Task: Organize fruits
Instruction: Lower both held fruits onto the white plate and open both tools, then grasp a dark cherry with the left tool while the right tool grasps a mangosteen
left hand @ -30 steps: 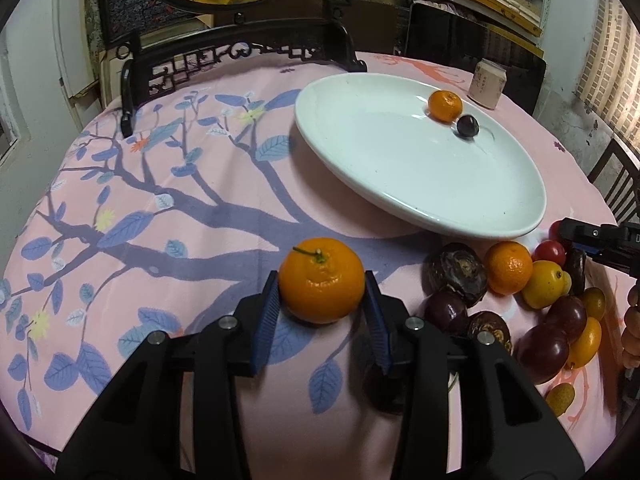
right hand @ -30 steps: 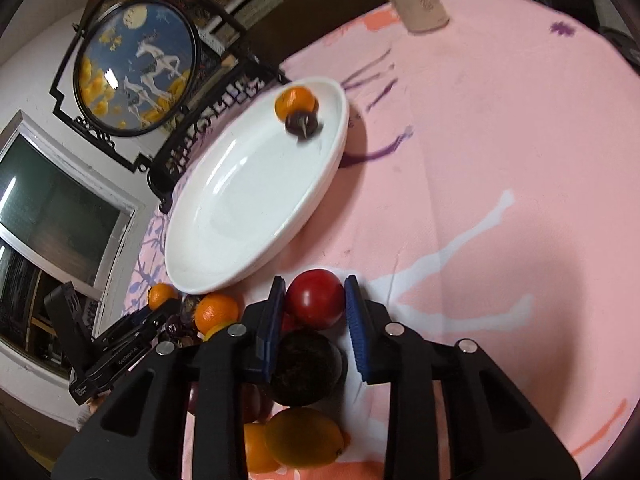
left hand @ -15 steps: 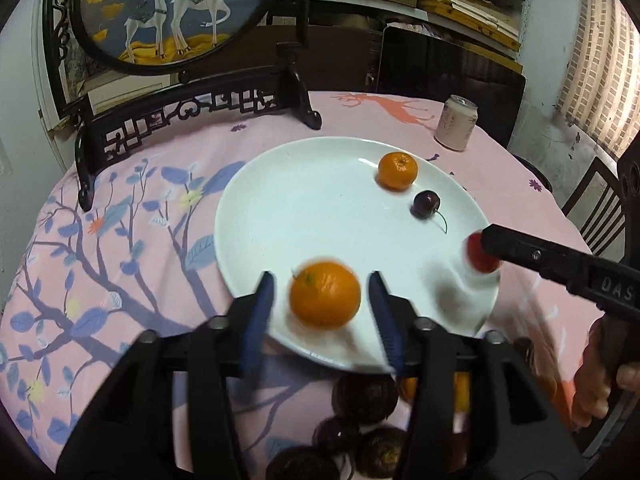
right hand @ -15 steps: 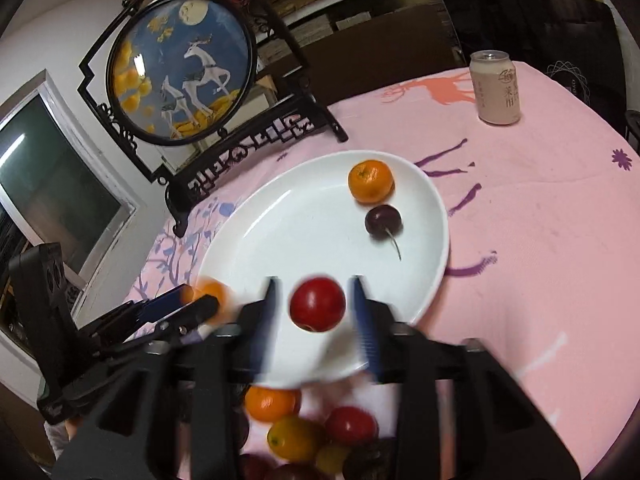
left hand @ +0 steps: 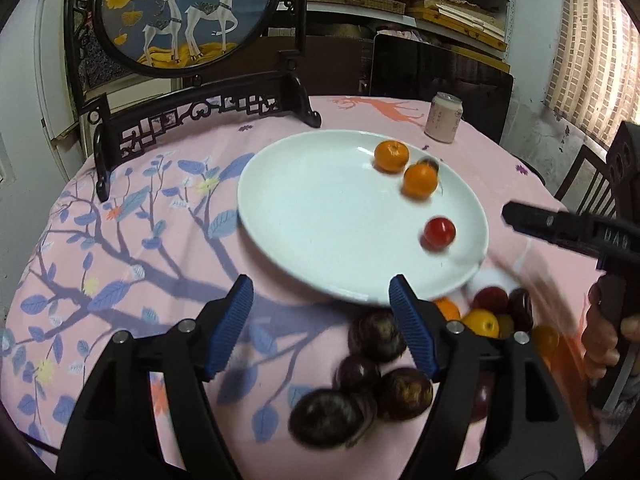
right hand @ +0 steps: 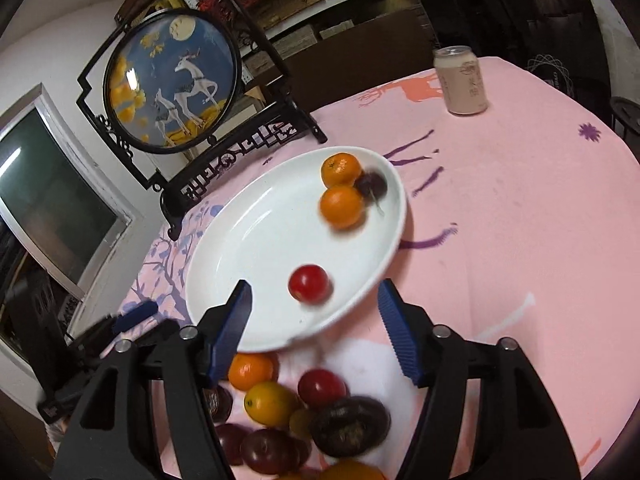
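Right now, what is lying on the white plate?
On the plate: two oranges, a red fruit and a dark cherry, partly hidden behind the oranges.

One white plate (right hand: 256, 240) sits on the table. On it lie two oranges (right hand: 341, 168), one red fruit (right hand: 309, 283) and one dark cherry (right hand: 373, 184) at about 1 o'clock. One drink can (right hand: 462, 80) stands at about 1 o'clock past the plate. At 6 o'clock from the plate is one pile of fruit (right hand: 304, 412): one orange, one red, one yellow and some dark ones, too jumbled to count.
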{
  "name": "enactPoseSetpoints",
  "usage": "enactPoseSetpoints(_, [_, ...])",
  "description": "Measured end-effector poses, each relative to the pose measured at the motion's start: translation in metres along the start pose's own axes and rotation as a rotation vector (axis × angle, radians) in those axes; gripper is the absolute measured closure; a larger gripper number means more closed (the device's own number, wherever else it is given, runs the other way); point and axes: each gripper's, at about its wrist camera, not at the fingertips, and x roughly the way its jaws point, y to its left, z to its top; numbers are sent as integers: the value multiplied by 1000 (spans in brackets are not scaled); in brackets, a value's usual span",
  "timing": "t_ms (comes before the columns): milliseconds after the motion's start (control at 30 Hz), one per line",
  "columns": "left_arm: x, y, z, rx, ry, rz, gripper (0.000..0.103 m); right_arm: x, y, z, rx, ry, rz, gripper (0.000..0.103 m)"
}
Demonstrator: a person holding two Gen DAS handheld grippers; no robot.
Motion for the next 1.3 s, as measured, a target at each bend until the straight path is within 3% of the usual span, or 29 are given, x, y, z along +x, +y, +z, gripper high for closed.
enactPoseSetpoints(267, [-22, 15, -33, -42, 3, 57, 24, -38, -26, -19, 102, -47, 17, 28])
enactPoseSetpoints(333, [-26, 15, -40, -41, 8, 28, 24, -43, -30, -24, 131, -44, 35, 27])
enactPoseSetpoints(433, [-26, 3, -42, 14, 2, -5, 24, -49, -36, -32, 167, -31, 63, 21])
enactPoseSetpoints(600, [-11, -14, -47, 103, 51, 50, 24, -53, -36, -32, 172, -39, 74, 20])
enactPoseSetpoints(767, [2, 0, -44, 63, 89, 125, 21, -51, -34, -32, 174, -24, 86, 20])
enactPoseSetpoints(900, [-6, 22, -41, -29, 63, 135, 20, -51, -34, -33, 176, -23, 86, 20])
enactPoseSetpoints(1033, [-13, 15, -39, -2, 29, 96, 27, -52, -34, -33, 173, -26, 89, 20])
enactPoseSetpoints(1167, [-4, -3, -41, 84, 56, 73, 51, -52, -33, -33, 168, -28, 88, 20])
enactPoseSetpoints(1300, [10, -13, -38, 148, 87, 75, 64, -50, -33, -34, 166, -22, 81, 20])
